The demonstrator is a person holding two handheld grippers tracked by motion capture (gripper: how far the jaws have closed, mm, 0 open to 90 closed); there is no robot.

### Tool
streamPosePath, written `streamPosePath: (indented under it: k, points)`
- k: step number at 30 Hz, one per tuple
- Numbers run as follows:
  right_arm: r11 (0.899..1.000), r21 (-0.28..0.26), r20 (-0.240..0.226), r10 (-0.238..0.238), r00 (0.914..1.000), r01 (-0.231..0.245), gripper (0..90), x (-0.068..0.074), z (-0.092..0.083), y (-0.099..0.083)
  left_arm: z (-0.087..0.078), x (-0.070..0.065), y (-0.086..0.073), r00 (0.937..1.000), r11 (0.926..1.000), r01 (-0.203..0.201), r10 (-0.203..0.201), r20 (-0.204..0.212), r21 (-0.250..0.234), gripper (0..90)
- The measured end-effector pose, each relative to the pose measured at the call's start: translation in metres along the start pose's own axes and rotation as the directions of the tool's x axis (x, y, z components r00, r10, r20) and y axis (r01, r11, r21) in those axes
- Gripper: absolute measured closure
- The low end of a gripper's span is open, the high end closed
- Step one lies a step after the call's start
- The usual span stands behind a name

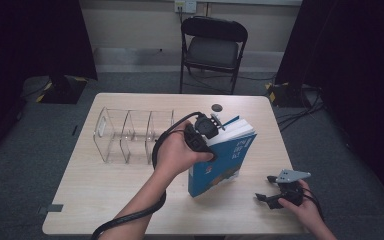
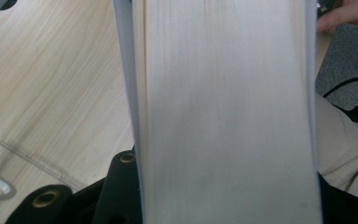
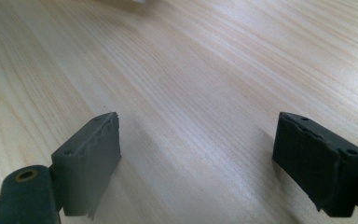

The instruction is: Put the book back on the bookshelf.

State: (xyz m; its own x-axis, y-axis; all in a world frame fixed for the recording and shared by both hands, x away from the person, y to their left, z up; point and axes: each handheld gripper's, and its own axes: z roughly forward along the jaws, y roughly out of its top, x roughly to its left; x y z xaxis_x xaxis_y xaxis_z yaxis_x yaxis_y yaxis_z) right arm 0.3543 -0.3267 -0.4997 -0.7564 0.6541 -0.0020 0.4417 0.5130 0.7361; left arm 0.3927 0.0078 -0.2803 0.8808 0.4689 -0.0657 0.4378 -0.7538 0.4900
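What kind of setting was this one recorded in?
Probably an indoor recording room or lab corner, not a home: dark curtains flank a lone wooden table, a folding chair stands behind it, cables trail over grey carpet, and the left claw grips a blue book.

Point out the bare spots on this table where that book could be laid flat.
Bare table lies at the near left, bordered by the clear rack behind and the left forearm beside it. A smaller patch sits between the book and the right gripper. The middle is crowded: the left gripper holds the book upright beside the rack.
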Motion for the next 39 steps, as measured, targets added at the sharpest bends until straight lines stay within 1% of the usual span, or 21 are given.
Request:
streamPosePath:
  k: [15,17,18,22,23,26,28,29,34,39]
  points:
    - [1.000,0.001,0.000,0.002,1.0000,-0.002,14.1,0.000,0.000,0.000,-0.015,0.010,-0.020,0.9989,0.9988,0.043,-0.043,-0.021,0.025,62.0]
    - [1.000,0.001,0.000,0.003,1.0000,-0.003,14.1,0.000,0.000,0.000,-0.016,0.011,-0.021,0.9990,0.9988,0.040,-0.039,-0.022,0.028,62.0]
    - [1.000,0.001,0.000,0.003,1.0000,-0.003,14.1,0.000,0.000,0.000,-0.017,0.011,-0.022,0.9986,0.9986,0.045,-0.044,-0.028,0.027,62.0]
    - [1.000,0.001,0.000,0.003,1.0000,-0.003,14.1,0.000,0.000,0.000,-0.021,0.012,-0.026,0.9984,0.9984,0.050,-0.049,-0.029,0.029,62.0]
    - [1.000,0.001,0.000,0.003,1.0000,-0.003,14.1,0.000,0.000,0.000,-0.022,0.013,-0.027,0.9984,0.9981,0.049,-0.047,-0.031,0.038,61.9]
    - [1.000,0.001,0.001,0.002,1.0000,-0.002,14.1,0.000,0.000,0.000,-0.022,0.013,-0.029,0.9984,0.9981,0.046,-0.045,-0.036,0.041,61.9]
    - [1.000,0.001,0.001,0.003,1.0000,-0.003,14.1,0.000,0.000,0.000,-0.022,0.014,-0.032,0.9981,0.9979,0.052,-0.051,-0.034,0.039,62.0]
    - [1.000,0.001,0.001,0.003,1.0000,-0.003,14.1,0.000,0.000,0.000,-0.022,0.014,-0.033,0.9978,0.9974,0.063,-0.062,-0.026,0.035,62.0]
    - [1.000,0.001,0.002,0.004,1.0000,-0.004,14.1,0.000,0.000,0.000,-0.028,0.015,-0.041,0.9966,0.9965,0.079,-0.078,-0.029,0.027,61.9]
    - [1.000,0.001,0.002,0.004,1.0000,-0.004,14.1,0.000,0.000,0.000,-0.034,0.018,-0.049,0.9946,0.9949,0.096,-0.095,-0.043,0.030,62.0]
